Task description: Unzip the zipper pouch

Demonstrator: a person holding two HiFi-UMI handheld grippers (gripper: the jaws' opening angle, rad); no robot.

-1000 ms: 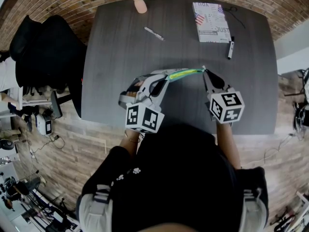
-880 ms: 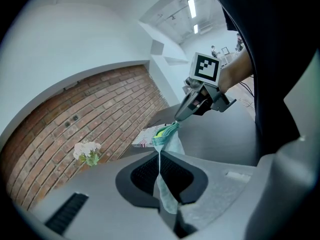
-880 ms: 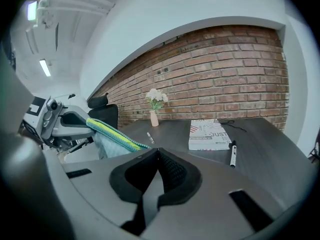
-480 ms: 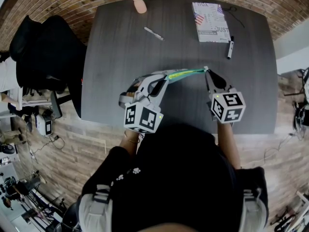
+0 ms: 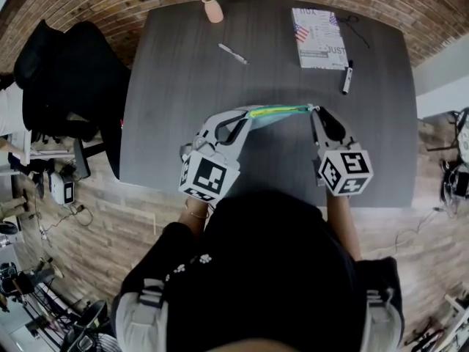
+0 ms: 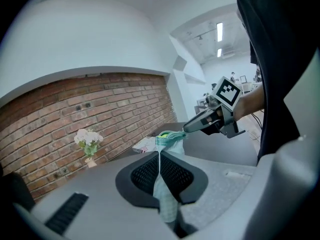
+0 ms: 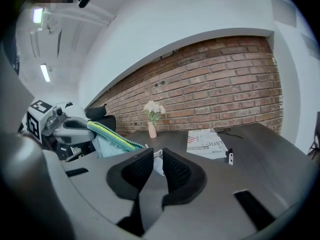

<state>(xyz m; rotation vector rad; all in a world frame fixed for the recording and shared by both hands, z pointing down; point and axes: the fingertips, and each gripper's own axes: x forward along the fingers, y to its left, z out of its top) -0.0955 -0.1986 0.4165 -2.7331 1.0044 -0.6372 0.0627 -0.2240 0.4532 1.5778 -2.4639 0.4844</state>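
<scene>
Two grippers flank the zipper pouch [image 5: 277, 111], stretched above the counter [image 5: 183, 64]. The left gripper [image 5: 244, 117] is clamped on the pouch's 9 o'clock end. The right gripper [image 5: 313, 110], at 3 o'clock, is opening, with the zipper pull [image 7: 157, 160] loose between its jaws. Hold the left clamp firm so the pouch doesn't drop.

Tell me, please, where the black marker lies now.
In the head view, the marker lies at the table's far right, beside the booklet's near right corner.
</scene>
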